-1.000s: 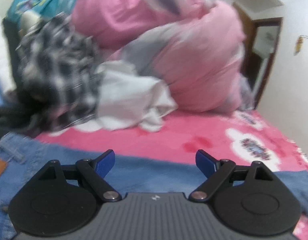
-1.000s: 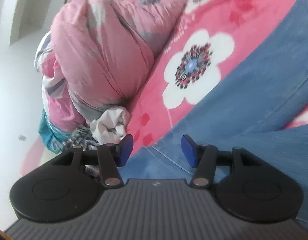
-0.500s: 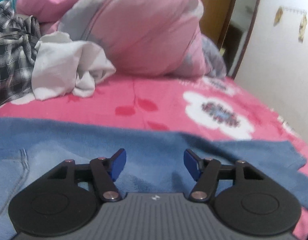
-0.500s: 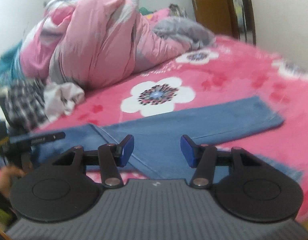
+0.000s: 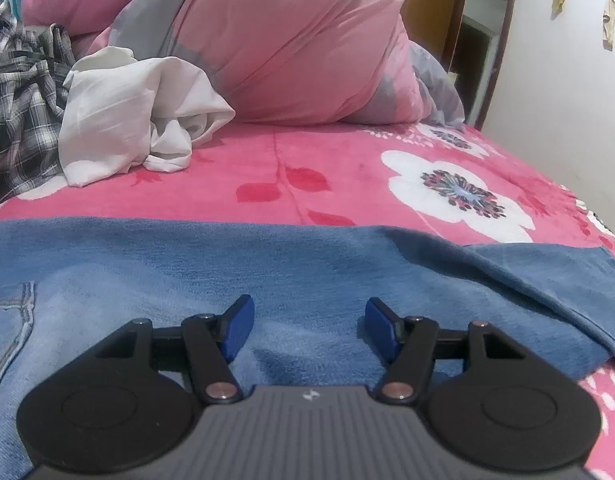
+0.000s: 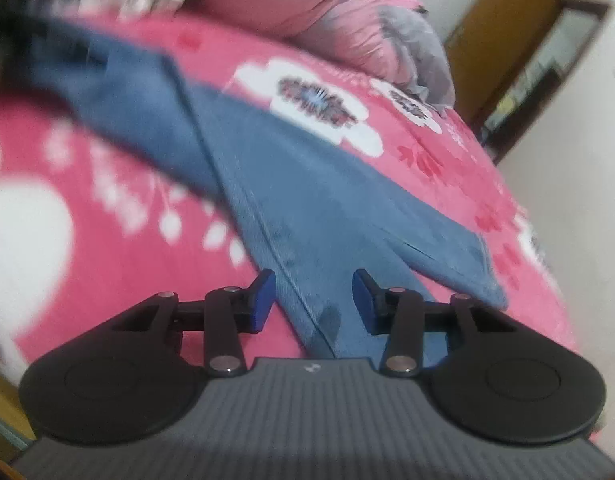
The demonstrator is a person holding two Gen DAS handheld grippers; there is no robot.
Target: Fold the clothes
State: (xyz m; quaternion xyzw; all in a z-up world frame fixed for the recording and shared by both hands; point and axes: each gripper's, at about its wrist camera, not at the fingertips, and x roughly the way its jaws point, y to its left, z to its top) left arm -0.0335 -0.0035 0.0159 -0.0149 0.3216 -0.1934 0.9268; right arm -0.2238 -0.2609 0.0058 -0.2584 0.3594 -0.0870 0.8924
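A pair of blue jeans [image 5: 267, 264] lies spread across a bed covered by a pink blanket [image 5: 347, 176] printed with white flowers. In the left wrist view the left claw [image 5: 308, 326] hovers low over the denim, its 2 blue pads [image 5: 237, 326] apart with nothing clamped between them: it is released, having narrowed about a second ago. A stitched back pocket [image 5: 11, 320] of the jeans shows at the left edge.

In the right wrist view, which is blurred, the right claw [image 6: 312, 306] sits over a leg of the jeans [image 6: 307, 184] near its hem; a seam of the leg runs into the gap between the pads [image 6: 262, 300]. Its jaws have just been closing, but the pads are not pressing the cloth, so it too is released.

Beyond the jeans lie a crumpled white garment [image 5: 131, 116], a black-and-white plaid shirt [image 5: 19, 92] and a bundled pink and grey duvet [image 5: 291, 44]. A wooden door frame [image 5: 495, 40] stands by the white wall [image 5: 567, 100].

The only mark is a small white logo [image 5: 309, 395] on the grey claw body; no readable writing shows anywhere
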